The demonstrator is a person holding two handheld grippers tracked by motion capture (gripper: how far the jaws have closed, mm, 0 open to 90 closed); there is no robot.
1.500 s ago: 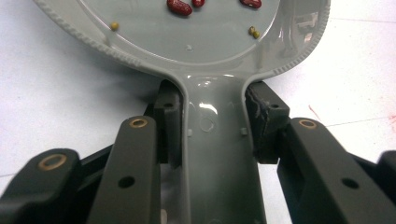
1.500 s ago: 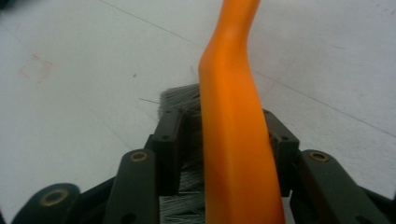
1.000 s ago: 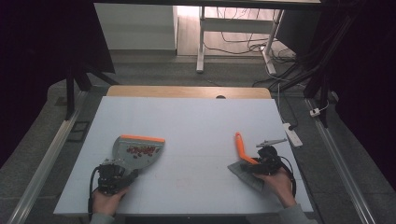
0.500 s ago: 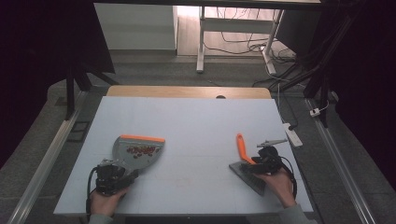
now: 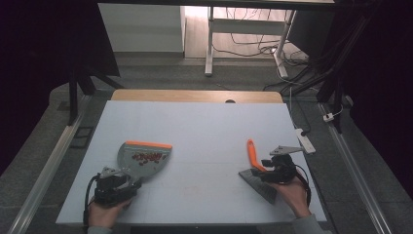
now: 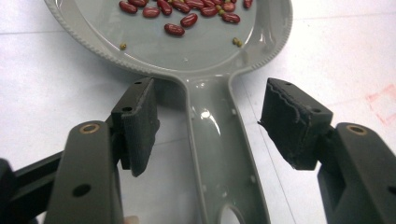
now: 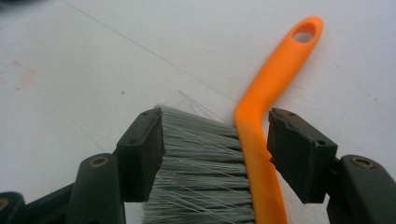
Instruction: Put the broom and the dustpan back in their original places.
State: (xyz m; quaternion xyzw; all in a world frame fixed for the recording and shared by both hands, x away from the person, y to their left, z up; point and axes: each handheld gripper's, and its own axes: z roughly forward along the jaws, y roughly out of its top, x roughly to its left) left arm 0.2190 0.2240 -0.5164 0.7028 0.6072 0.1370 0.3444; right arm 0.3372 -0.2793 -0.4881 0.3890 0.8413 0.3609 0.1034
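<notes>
The grey plastic dustpan [image 6: 187, 42] with an orange front lip is seen lying flat on the pale blue table [image 5: 209, 126], red beans [image 6: 187, 11] gathered in its pan. Its handle is straddled by the left gripper [image 6: 208, 123], whose jaws have just been opening and are released, clear of it. The orange-handled brush [image 7: 268, 107] with grey bristles is lain between the spread jaws of the right gripper [image 7: 215, 154], the bristles pressed by one pad

Dim workroom, grey floor

Far: white-legged desk [image 5: 210, 44], tangled cables [image 5: 253, 39] beneath; white power strip [image 5: 305, 141] right.
</notes>
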